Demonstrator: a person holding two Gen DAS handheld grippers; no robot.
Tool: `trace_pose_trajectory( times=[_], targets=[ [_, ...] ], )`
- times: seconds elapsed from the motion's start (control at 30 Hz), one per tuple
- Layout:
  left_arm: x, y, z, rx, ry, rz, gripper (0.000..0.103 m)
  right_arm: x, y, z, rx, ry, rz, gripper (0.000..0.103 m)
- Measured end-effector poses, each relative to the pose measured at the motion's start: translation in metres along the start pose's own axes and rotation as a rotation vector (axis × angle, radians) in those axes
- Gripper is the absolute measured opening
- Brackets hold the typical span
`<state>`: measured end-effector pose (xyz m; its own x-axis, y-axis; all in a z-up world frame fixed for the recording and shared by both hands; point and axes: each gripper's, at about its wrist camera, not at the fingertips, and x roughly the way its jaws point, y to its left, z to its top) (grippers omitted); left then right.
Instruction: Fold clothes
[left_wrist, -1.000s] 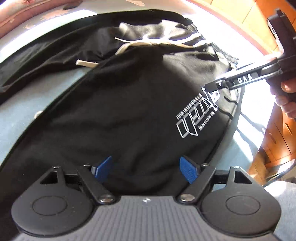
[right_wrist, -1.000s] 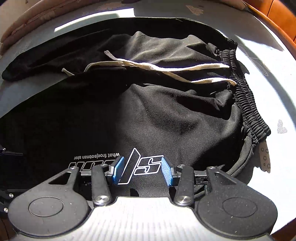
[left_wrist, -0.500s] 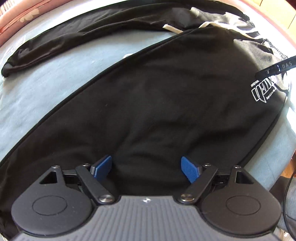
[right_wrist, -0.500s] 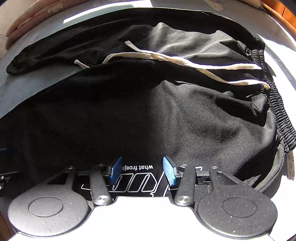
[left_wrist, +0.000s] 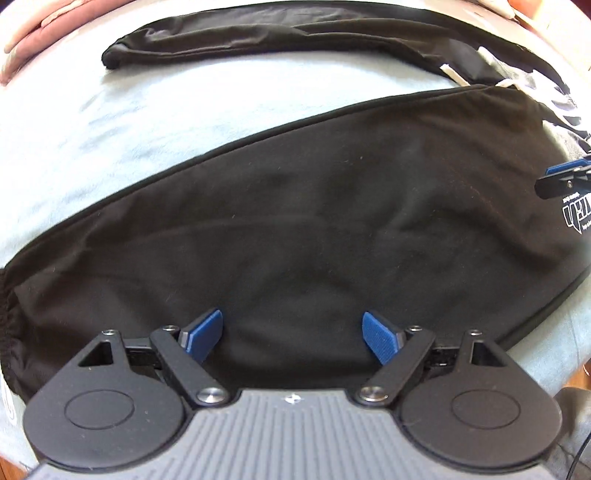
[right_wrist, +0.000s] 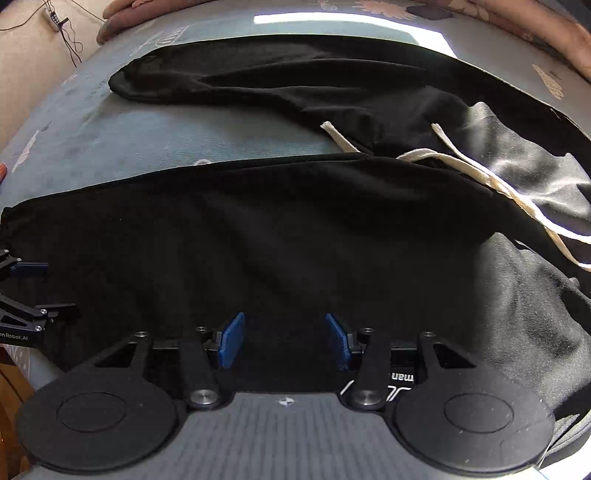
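Jaws apart on both grippers; trousers (left_wrist: 295, 229) logo (left_wrist: 578, 216) cut off.

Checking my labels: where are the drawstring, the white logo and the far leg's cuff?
drawstring (right_wrist: 476, 171), right wrist view, middle of cord.
white logo (left_wrist: 578, 216), left wrist view, outlined letters.
far leg's cuff (right_wrist: 122, 83), right wrist view, leg end.

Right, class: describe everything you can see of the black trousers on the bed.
The black soft-fabric trousers lie flat on the pale blue bed cover, legs spread apart, cuffs pointing left. Cream drawstrings trail across the waist end at right. A white printed logo marks the near leg. Neither open hand-held gripper grips them.
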<state>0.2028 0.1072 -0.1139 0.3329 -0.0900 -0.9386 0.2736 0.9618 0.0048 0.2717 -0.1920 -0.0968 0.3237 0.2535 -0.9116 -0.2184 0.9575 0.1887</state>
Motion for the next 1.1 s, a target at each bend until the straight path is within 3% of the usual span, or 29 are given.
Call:
trace_pose_trajectory(
  times=[0.07, 0.2, 0.27, 0.53, 0.63, 0.73, 0.8, 0.87, 0.97, 1.03, 1.1],
  targets=[
    [-0.004, 0.011, -0.009, -0.039, 0.037, 0.008, 0.083, 0.003, 0.013, 0.003, -0.023, 0.014, 0.015, 0.055],
    [-0.022, 0.039, -0.018, -0.065, -0.054, 0.107, 0.083, 0.010, 0.034, 0.006, -0.056, 0.044, 0.034, 0.055],
    [-0.019, 0.057, -0.020, -0.103, -0.058, 0.149, 0.083, 0.012, 0.042, 0.008, -0.067, 0.047, 0.035, 0.055],
    [-0.018, 0.123, -0.067, -0.386, 0.047, 0.209, 0.087, 0.018, 0.075, 0.025, -0.122, 0.053, 0.048, 0.055],
    [-0.032, 0.123, -0.069, -0.374, 0.017, 0.241, 0.082, 0.021, 0.086, 0.034, -0.140, 0.053, 0.055, 0.055],
    [-0.045, 0.114, -0.057, -0.322, -0.079, 0.219, 0.083, 0.023, 0.097, 0.039, -0.162, 0.050, 0.060, 0.055],
    [-0.047, 0.111, -0.048, -0.308, -0.127, 0.156, 0.084, 0.024, 0.104, 0.041, -0.171, 0.055, 0.065, 0.055],
    [-0.039, 0.108, -0.039, -0.295, -0.137, 0.123, 0.084, 0.025, 0.111, 0.044, -0.180, 0.060, 0.072, 0.055],
    [-0.018, 0.107, -0.026, -0.310, -0.045, 0.161, 0.084, 0.026, 0.121, 0.044, -0.200, 0.071, 0.091, 0.055],
    [-0.018, 0.114, -0.038, -0.378, 0.023, 0.184, 0.083, 0.028, 0.122, 0.046, -0.210, 0.076, 0.097, 0.055],
    [-0.031, 0.119, -0.043, -0.424, 0.007, 0.167, 0.082, 0.030, 0.122, 0.051, -0.211, 0.089, 0.093, 0.055]
  ],
)
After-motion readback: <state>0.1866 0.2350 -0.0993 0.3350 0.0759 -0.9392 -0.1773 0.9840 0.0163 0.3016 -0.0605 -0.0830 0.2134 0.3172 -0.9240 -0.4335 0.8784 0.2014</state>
